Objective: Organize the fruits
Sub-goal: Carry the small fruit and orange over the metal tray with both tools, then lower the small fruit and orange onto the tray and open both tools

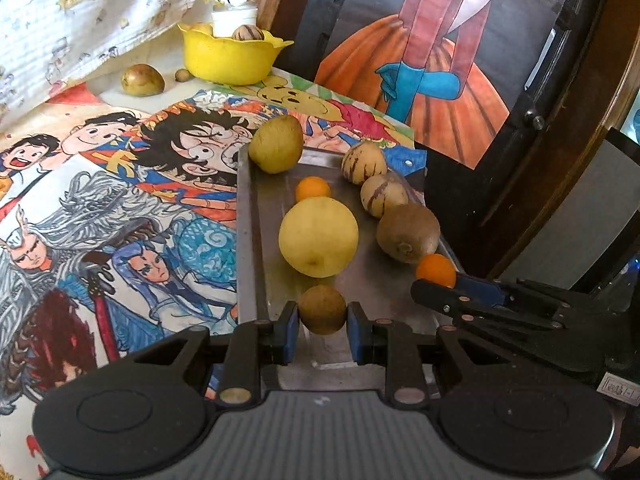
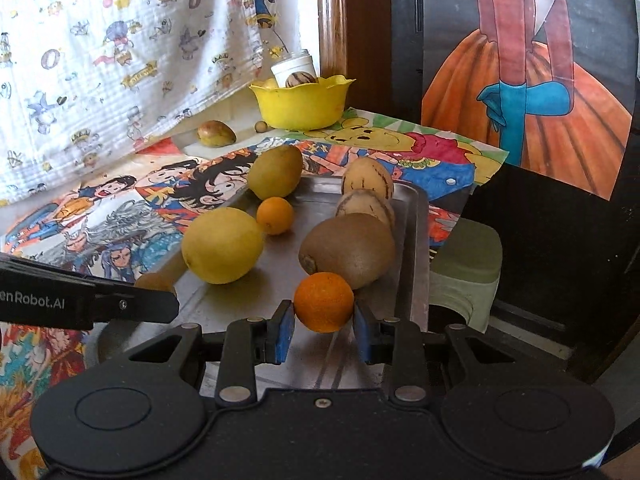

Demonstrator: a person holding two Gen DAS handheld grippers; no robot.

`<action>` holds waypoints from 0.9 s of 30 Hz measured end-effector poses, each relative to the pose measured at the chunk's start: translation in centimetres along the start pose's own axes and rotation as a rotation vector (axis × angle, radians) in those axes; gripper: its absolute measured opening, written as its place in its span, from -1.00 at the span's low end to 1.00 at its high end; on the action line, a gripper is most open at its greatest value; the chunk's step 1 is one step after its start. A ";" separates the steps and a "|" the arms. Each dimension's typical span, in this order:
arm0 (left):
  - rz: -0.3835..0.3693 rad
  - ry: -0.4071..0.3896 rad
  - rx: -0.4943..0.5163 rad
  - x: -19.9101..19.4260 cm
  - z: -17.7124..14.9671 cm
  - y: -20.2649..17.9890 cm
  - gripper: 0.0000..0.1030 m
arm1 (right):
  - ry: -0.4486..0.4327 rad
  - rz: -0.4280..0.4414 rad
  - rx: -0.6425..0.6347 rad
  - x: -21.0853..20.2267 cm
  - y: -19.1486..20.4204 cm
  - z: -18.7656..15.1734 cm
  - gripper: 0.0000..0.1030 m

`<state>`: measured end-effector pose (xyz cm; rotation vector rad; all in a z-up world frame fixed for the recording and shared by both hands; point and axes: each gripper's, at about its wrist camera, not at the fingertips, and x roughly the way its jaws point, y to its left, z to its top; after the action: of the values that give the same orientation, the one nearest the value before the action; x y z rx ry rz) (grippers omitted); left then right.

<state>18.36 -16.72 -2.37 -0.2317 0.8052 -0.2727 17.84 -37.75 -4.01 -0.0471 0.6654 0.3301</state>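
A metal tray [image 1: 248, 240] [image 2: 412, 248] lies on the cartoon-printed cloth and carries several fruits. My left gripper [image 1: 322, 314] is shut on a small brown round fruit [image 1: 322, 309] [image 2: 154, 281] over the tray's near end. My right gripper [image 2: 323, 310] [image 1: 448, 288] is shut on a small orange [image 2: 324, 301] [image 1: 437, 270] at the tray's right side. On the tray sit a big yellow fruit [image 1: 318, 236] [image 2: 222, 245], a kiwi [image 1: 408, 232] [image 2: 347, 251], a second small orange [image 1: 313, 189] [image 2: 275, 215], two striped fruits [image 1: 364, 162] [image 1: 384, 196] and a green-yellow mango [image 1: 276, 143] [image 2: 275, 176].
A yellow bowl [image 1: 230, 58] [image 2: 302, 106] at the back holds a white jar and a striped fruit. Beside it on the table lie a brownish mango [image 1: 143, 80] [image 2: 216, 133] and a tiny round fruit [image 1: 182, 75]. A curtain hangs left, dark furniture right.
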 end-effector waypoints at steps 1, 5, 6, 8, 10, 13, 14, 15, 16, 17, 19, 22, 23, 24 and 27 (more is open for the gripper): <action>-0.001 0.002 0.000 0.1 0.0 0.0 -0.46 | 0.002 0.000 0.002 0.1 0.0 -0.1 -0.34; 0.004 0.004 0.003 0.6 0.2 0.1 -0.46 | 0.009 -0.004 0.007 0.5 -0.1 -0.3 -0.33; 0.005 0.006 0.002 0.7 0.3 0.2 -0.46 | 0.007 -0.004 0.008 0.5 0.0 -0.3 -0.33; 0.009 0.013 -0.002 0.9 0.3 0.3 -0.46 | 0.004 -0.007 0.001 0.4 0.1 -0.4 -0.31; 0.010 0.021 -0.006 1.0 0.3 0.4 -0.45 | -0.001 -0.013 -0.003 0.3 0.1 -0.3 -0.25; 0.011 0.034 -0.014 1.2 0.4 0.5 -0.45 | -0.007 -0.017 0.002 0.0 0.1 -0.3 -0.19; 0.010 0.034 -0.016 1.2 0.4 0.5 -0.45 | -0.009 -0.019 0.003 -0.2 0.1 -0.3 -0.18; 0.010 0.031 -0.017 1.1 0.4 0.6 -0.45 | -0.012 -0.020 0.004 -0.3 0.1 -0.3 -0.16; 0.012 0.029 -0.015 1.0 0.4 0.5 -0.45 | -0.015 -0.022 0.005 -0.5 0.1 -0.3 -0.13; 0.013 0.026 -0.014 0.9 0.4 0.5 -0.44 | -0.019 -0.025 0.007 -0.8 0.1 -0.3 -0.12; 0.013 0.024 -0.013 0.6 0.4 0.5 -0.43 | -0.028 -0.030 0.011 -1.3 0.1 -0.2 -0.05; 0.015 0.022 -0.025 -0.1 0.4 0.6 -0.39 | -0.053 -0.040 0.016 -2.6 0.2 -0.1 0.14; 0.014 0.019 -0.029 -0.4 0.5 0.6 -0.38 | -0.063 -0.044 0.021 -3.0 0.3 -0.1 0.18; 0.016 0.014 -0.031 -0.7 0.6 0.6 -0.36 | -0.074 -0.045 0.026 -3.6 0.5 -0.1 0.27; 0.026 -0.012 -0.029 -2.0 0.7 0.5 -0.11 | -0.099 -0.049 0.040 -5.1 0.9 -0.1 0.42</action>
<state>17.64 -15.47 -0.67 -0.2497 0.7998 -0.2355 13.77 -38.40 -0.96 -0.0088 0.5712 0.2700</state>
